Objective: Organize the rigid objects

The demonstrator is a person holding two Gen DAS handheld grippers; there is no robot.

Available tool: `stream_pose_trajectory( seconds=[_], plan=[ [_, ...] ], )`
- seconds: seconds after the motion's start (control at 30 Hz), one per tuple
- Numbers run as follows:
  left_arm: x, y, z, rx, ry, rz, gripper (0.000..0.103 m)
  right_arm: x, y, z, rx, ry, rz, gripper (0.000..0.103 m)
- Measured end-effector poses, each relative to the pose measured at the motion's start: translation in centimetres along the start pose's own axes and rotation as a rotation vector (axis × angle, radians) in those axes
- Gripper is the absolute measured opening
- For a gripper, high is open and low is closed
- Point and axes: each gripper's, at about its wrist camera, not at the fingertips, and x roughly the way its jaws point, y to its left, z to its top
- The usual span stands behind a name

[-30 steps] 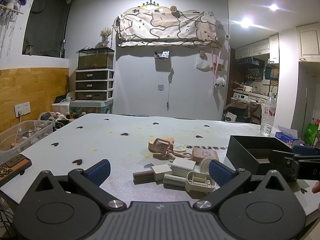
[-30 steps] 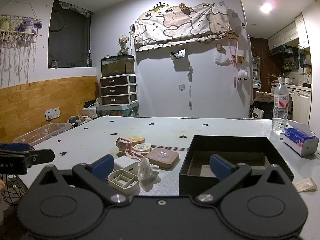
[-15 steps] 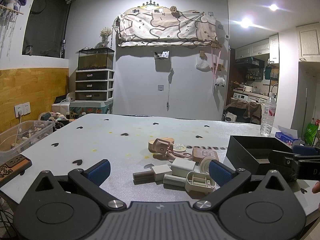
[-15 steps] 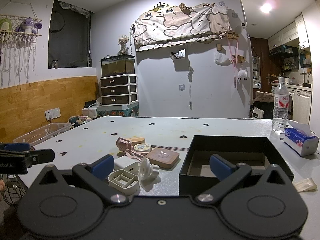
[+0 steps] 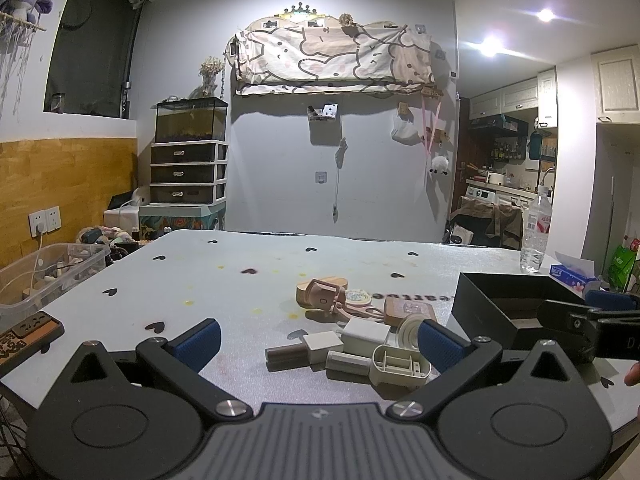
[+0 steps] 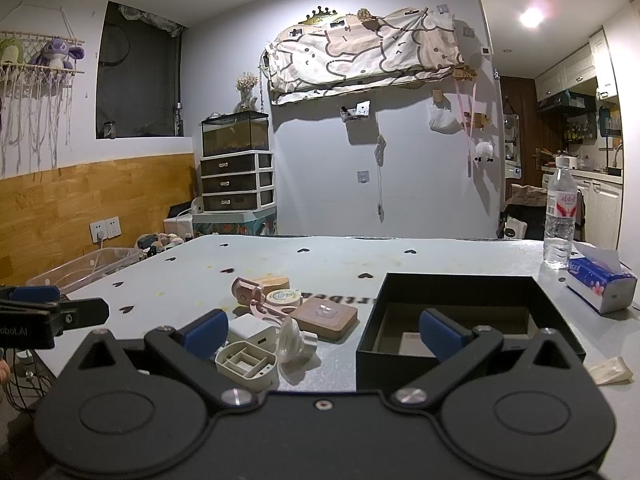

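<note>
A pile of small rigid objects lies mid-table: a beige compartment tray (image 5: 400, 365) (image 6: 247, 364), a white charger (image 5: 365, 334) (image 6: 252, 330), a brown and white stick (image 5: 304, 350), a pink wooden block (image 5: 409, 311) (image 6: 328, 317), a round tin (image 6: 283, 297) and a pink holder (image 6: 248, 289). An open black box (image 6: 460, 320) (image 5: 500, 304) stands right of the pile. My left gripper (image 5: 316, 342) is open and empty, just short of the pile. My right gripper (image 6: 322, 330) is open and empty, between the pile and the box.
A water bottle (image 6: 559, 216) and a tissue pack (image 6: 600, 284) stand at the far right. A clear plastic bin (image 5: 44, 268) sits off the table's left edge. A dark patterned block (image 5: 24, 334) lies at the near left corner.
</note>
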Motion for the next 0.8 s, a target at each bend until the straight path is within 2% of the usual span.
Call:
stream_pose_trajectory(
  seconds=[0.3,0.6,0.8],
  plan=[
    [-0.8,-1.4,0.7,0.0,-0.004,-0.002,0.103,-0.6,-0.2,0.3,-0.004,-0.011,-0.001,0.103],
    [-0.6,-0.8,0.7,0.0,-0.005,0.001,0.103,-1.0,-2.1,0.3,0.035,-0.021,-0.061,0.103],
    [0.9,-0.5,0.3,0.006,0.001,0.0,0.103,-1.3,-3.7,0.1,0.049,-0.029,-0.109,0.103]
  ],
)
